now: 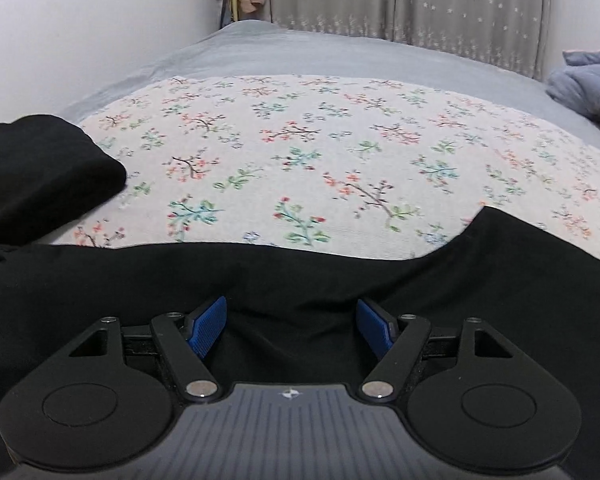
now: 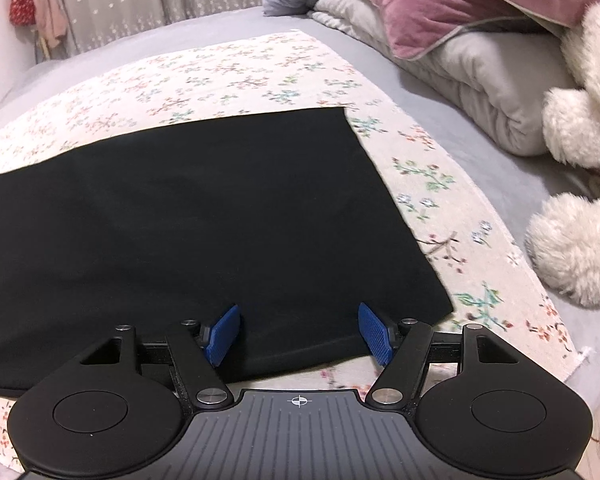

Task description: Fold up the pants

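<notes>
The left gripper (image 1: 291, 328) stands with its blue pads (image 1: 208, 326) wide apart and nothing pinched between them; black cloth of the pants (image 1: 300, 280) lies directly under and ahead of the jaws, with a shallow crease running between the pads, so the fabric is below the gap rather than in it. The right gripper (image 2: 300, 334) is likewise spread, its pads (image 2: 374, 332) bare, hovering over the near hem end of the pants (image 2: 180, 208), close to the near right corner of the leg. From here the step looks like the approach to a grasp: both tools are lined up along the near long edge, ready to take hold for a fold. The next move would call for lowering each gripper until one finger slips under the edge, then closing on all layers together so the leg does not split when lifted. Outward, the pants lie flat and stretched across a floral mat (image 1: 300, 152) spread on a grey bed sheet (image 1: 280, 52); in the left wrist view a bunched black part rises at the far left. Pillows (image 2: 440, 4) and a white plush toy (image 2: 576, 200) sit well apart on the right.
</notes>
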The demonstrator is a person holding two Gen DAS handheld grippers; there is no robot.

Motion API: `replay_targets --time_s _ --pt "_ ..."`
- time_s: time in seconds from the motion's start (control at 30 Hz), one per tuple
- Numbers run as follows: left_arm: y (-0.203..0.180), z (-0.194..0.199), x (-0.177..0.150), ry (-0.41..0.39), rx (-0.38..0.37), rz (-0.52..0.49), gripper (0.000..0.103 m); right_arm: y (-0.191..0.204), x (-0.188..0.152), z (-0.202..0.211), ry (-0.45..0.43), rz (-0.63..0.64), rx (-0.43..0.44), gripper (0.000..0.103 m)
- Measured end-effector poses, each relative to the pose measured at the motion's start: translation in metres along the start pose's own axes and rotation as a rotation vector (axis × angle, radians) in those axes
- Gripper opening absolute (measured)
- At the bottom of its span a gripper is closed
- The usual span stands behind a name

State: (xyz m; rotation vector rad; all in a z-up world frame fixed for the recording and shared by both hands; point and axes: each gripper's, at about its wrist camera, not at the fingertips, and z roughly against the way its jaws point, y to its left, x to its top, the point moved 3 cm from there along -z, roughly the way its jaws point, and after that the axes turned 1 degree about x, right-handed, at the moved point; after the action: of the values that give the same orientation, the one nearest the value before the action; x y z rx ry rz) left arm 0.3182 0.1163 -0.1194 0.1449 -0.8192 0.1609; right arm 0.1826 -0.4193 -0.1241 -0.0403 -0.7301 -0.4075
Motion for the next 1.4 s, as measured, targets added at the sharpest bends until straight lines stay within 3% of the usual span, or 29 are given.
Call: replay_targets --time_s 0.3,0.43,0.63,0.7,0.8,1.03,1.2,1.3,1.4 --pt "0.024 0.013 -0.001 -0.004 0.076 0.05 0.087 -0.029 -0.004 0.008 -0.014 -0.06 -0.008 0.056" --pt "0.015 0.031 -0.003 -0.012 -0.002 0.075 0.087 -0.042 -0.004 0.015 -0.041 -0.084 -0.117 0.06" --pt "-0.027 0.056 -0.02 -0.029 -0.133 -0.044 0.087 -0.045 -0.001 0.029 -0.123 -0.135 -0.053 0.06" --pt "-0.032 0.05 -0.028 0.009 -0.131 -0.05 0.087 -0.038 0.0 0.029 -0.132 -0.112 -0.031 0.06" --pt "-0.037 0.042 -0.034 -0.012 -0.079 -0.103 0.093 -0.033 -0.004 0.012 -0.04 -0.09 -0.027 0.061" --pt "-0.028 0.058 -0.029 -0.012 -0.105 -0.03 0.088 -0.042 -0.007 0.015 -0.041 -0.11 -0.107 0.062" --pt "-0.04 0.084 -0.033 -0.074 -0.148 -0.091 0.088 -0.064 -0.009 0.032 -0.102 -0.249 -0.035 0.062" --pt "-0.049 0.086 -0.046 -0.035 -0.189 -0.107 0.088 -0.089 -0.012 0.04 -0.133 -0.413 0.013 0.062" --pt "-0.06 0.077 -0.061 -0.001 -0.154 -0.182 0.09 -0.115 -0.019 0.046 -0.163 -0.593 0.056 0.062"
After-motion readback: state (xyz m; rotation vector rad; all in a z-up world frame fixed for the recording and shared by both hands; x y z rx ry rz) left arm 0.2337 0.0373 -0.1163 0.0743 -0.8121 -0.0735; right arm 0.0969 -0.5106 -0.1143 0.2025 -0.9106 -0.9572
